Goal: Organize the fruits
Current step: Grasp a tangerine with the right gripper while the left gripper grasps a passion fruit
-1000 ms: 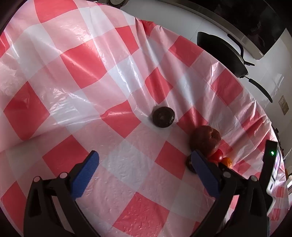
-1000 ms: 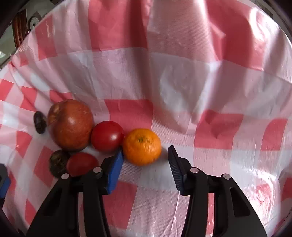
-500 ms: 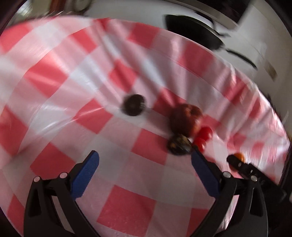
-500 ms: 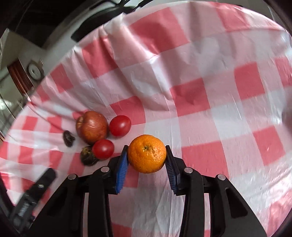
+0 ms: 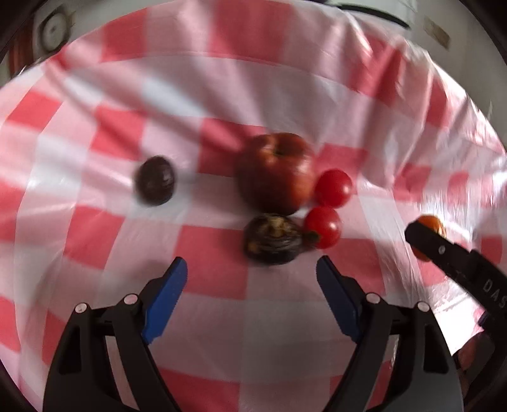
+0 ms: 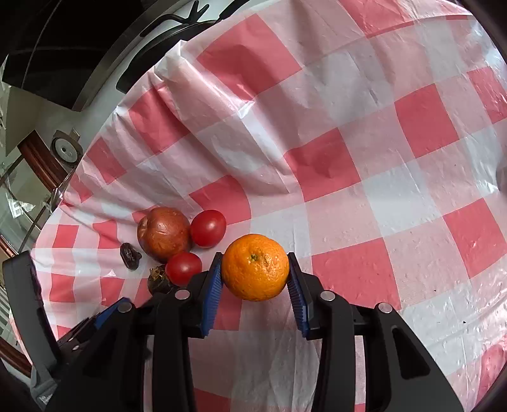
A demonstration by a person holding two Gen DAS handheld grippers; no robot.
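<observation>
- Right wrist view: the right gripper (image 6: 255, 286) has its ribbed blue jaws clenched on a dimpled, round orange (image 6: 255, 267), lifted over the table.
- Left wrist view, blurred: the left gripper (image 5: 252, 294) has jaws closing with nothing between them, just short of a wrinkled dark fruit (image 5: 272, 238).
- Beyond it, two glossy tomatoes (image 5: 323, 226) sit beside a matte red apple (image 5: 276, 171); a second dark round fruit (image 5: 155, 184) lies apart to the left.
- A crinkled plastic cloth (image 6: 364, 152) in red and white checks covers the table.
- Farthest back, a dark pan (image 6: 177, 28) rests at a pale wall.
</observation>
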